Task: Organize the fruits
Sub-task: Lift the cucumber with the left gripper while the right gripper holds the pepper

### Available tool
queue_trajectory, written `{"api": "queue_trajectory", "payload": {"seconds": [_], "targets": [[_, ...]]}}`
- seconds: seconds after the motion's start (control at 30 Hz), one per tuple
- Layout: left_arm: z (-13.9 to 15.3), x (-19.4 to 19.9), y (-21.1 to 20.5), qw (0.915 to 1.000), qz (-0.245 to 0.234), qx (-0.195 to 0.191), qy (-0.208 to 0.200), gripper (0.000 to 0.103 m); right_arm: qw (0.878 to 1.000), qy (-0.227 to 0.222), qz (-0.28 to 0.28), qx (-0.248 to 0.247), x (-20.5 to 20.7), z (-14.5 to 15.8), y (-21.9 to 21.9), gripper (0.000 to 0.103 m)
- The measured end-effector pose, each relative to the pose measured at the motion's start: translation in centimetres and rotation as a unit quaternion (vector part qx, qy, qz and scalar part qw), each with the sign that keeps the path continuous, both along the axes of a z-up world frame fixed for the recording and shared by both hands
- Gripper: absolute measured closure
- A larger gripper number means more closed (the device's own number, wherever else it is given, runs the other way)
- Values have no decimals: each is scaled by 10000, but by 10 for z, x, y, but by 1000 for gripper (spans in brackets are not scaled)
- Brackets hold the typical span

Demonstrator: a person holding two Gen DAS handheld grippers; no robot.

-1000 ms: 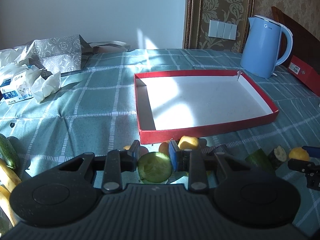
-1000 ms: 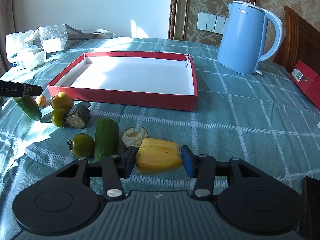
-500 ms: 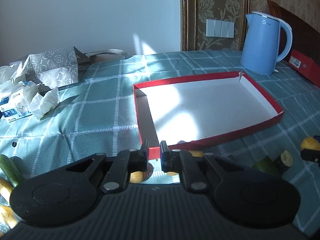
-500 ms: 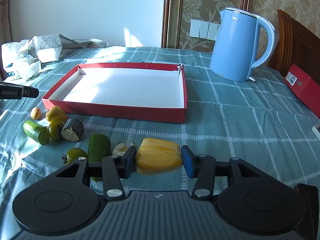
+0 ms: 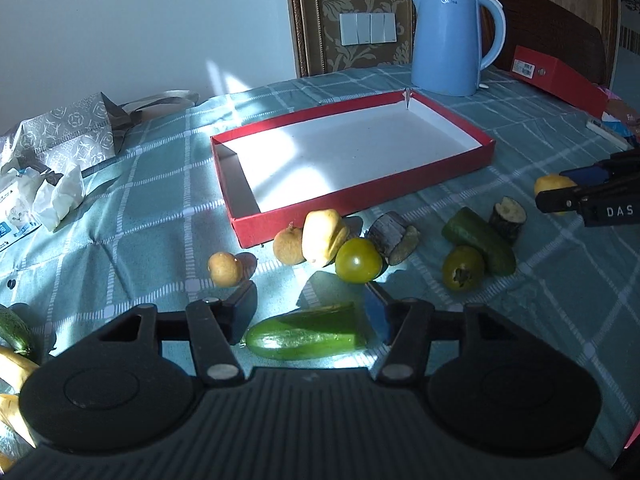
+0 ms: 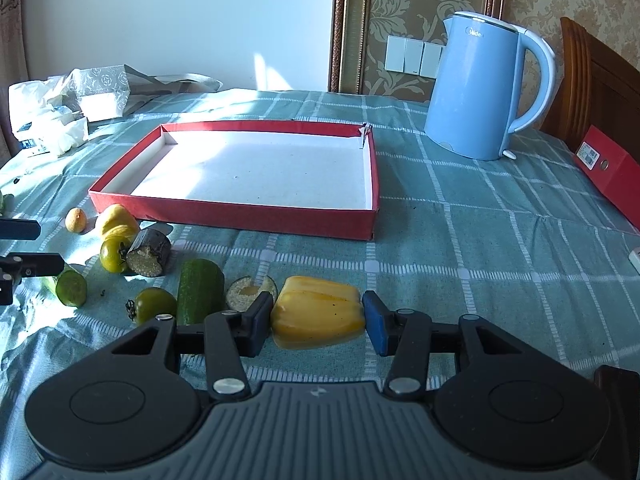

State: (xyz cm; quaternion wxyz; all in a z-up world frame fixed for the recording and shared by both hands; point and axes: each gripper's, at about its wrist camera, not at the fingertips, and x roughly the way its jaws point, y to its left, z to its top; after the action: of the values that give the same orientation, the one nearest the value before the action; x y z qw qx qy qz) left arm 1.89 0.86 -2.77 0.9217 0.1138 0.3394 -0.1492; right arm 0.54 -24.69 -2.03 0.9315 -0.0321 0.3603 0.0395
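A cut cucumber piece (image 5: 304,338) lies lengthwise on the checked cloth between the fingers of my left gripper (image 5: 310,310). Its jaws are opening and the pads stand clear of the piece. My right gripper (image 6: 318,318) is shut on a yellow pepper piece (image 6: 318,312), held just above the cloth. Ahead sits the red tray (image 5: 360,200) with a bare white floor. In front of it lie two green tomatoes (image 5: 358,260), a yellow fruit (image 5: 322,236), small round yellow fruits (image 5: 225,269), eggplant chunks (image 5: 390,232) and another cucumber piece (image 5: 478,240).
A blue kettle (image 5: 450,40) stands behind the tray, with a red box (image 5: 560,80) to its right. A tissue pack and a patterned bag (image 5: 68,136) lie at the far left. More produce shows at the left edge (image 5: 12,332).
My left gripper's jaws went from shut to open, and it dropped toward the fruit, so the cucumber piece now lies between them. The right gripper keeps the pepper and has hardly moved.
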Motion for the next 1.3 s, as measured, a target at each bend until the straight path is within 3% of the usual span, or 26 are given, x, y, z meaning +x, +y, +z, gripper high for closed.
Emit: {"api": "queue_trajectory", "payload": {"seconds": [0.17, 0.5, 0.77, 0.9, 1.0, 1.17, 1.3], "targets": [[-12, 3, 3, 9998, 196, 2, 36, 42, 10000, 25, 19, -11, -5, -1, 0, 55], [-6, 2, 10, 9973, -593, 420, -51, 35, 10000, 76, -42, 28, -10, -1, -5, 55], [5, -5, 20, 9956, -899, 229, 108, 35, 9999, 89, -57, 27, -12, -1, -6, 55], [0, -1, 15, 9995, -135, -13, 278, 30, 10000, 87, -33, 19, -11, -1, -5, 55], [-1, -2, 10, 9978, 533, -215, 333, 26, 10000, 80, -1, 14, -10, -1, -4, 55], [-5, 0, -3, 9843, 1527, -638, 620, 26, 9999, 107, 101, -24, -5, 0, -4, 55], [-6, 2, -14, 9751, 2036, -623, 615, 26, 9995, 69, 303, -45, 3, 3, -6, 55]]}}
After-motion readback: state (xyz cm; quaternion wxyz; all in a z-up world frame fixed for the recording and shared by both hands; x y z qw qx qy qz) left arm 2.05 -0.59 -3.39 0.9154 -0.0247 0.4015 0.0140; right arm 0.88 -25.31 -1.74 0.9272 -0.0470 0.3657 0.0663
